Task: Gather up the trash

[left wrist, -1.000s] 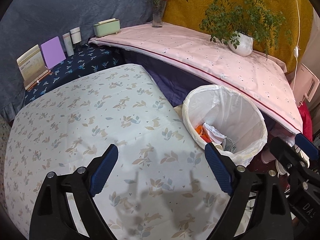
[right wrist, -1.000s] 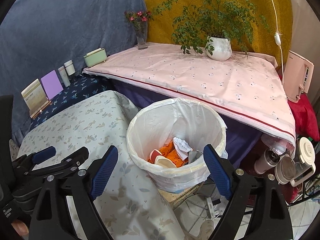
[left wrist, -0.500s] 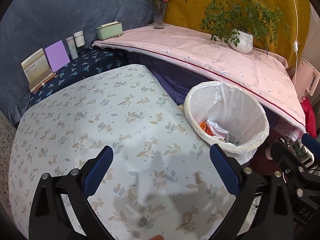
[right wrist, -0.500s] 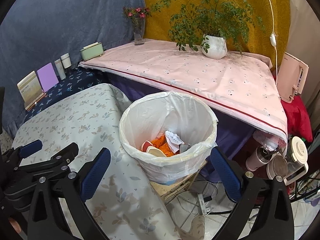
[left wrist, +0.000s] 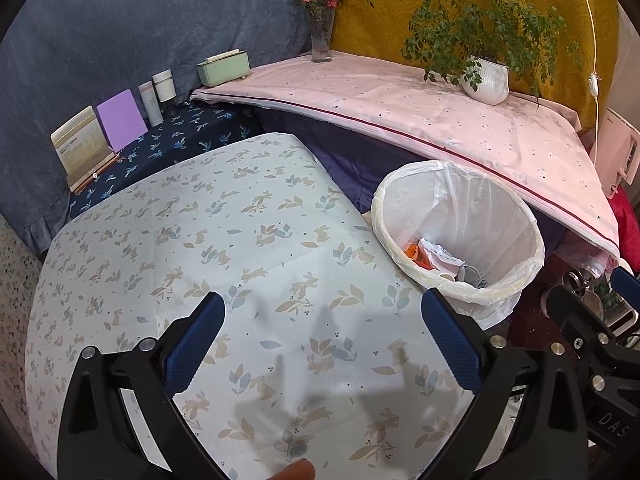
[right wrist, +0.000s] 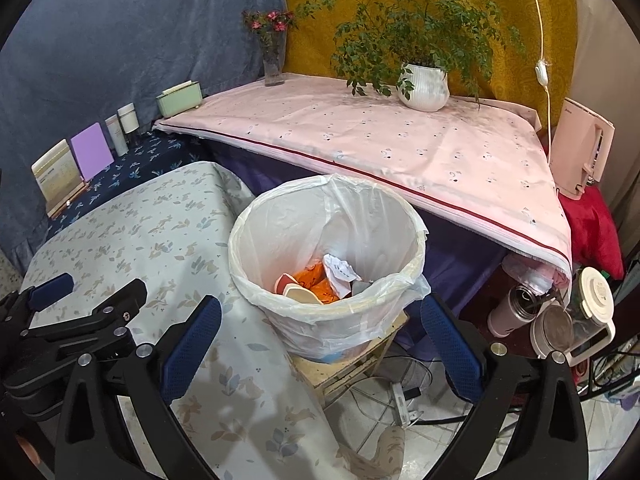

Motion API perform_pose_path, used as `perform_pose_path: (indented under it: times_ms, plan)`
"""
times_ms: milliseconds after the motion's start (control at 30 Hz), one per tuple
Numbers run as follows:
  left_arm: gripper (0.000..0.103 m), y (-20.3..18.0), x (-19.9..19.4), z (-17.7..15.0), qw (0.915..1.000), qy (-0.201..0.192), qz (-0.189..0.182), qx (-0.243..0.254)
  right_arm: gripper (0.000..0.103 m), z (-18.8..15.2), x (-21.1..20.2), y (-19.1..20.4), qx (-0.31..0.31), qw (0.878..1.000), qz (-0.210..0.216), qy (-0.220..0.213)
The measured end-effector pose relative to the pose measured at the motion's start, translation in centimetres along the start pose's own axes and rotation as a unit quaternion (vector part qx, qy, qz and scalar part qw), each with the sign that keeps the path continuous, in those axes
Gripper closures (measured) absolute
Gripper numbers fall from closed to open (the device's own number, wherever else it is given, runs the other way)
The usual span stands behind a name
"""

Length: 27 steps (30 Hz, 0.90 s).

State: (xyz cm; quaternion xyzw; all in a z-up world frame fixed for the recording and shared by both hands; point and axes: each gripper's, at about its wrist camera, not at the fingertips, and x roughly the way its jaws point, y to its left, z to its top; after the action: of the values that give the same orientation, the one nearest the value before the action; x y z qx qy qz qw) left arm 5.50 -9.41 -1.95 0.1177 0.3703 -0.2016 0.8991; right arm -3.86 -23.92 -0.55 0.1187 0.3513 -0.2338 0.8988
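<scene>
Both pairs of jaws have just been spreading wider, with nothing between them, and the bin sits a little lower in each view than a second ago. Now the left gripper (left wrist: 322, 334) gapes empty over the rabbit-print tablecloth (left wrist: 224, 240), to the left of the bin. The right gripper (right wrist: 320, 330) hangs released and empty right in front of the lined trash bin (right wrist: 256, 224).

Inside that bin lie the collected scraps: crumpled paper (right wrist: 340, 270), orange wrappers (right wrist: 310, 278) and a paper cup (right wrist: 300, 292). I'd say the job is close to finished, since the cloth beside the bin shows no litter, and neither does the pink cloth (right wrist: 380, 140) behind it.

What lies deeper in the bin is hidden by its rim. The near table edge is cut off, and the floor clutter to the right is hard to sort out.
</scene>
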Motion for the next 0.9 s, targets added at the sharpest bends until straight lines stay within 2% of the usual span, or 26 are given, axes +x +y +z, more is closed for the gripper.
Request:
perform_pose_path:
  times_ms: [300,900]
  plan:
    - [0.008,-0.01,0.21,-0.27,1.0,0.005,0.006,-0.006,0.007,-0.31,-0.51,0.11,-0.017,1.0,-0.007,-0.014]
    - [0.008,-0.18,0.11,-0.35,0.9999,0.006,0.011,-0.005,0.007,-0.53,-0.36,-0.01,-0.025,1.0,-0.005,-0.008]
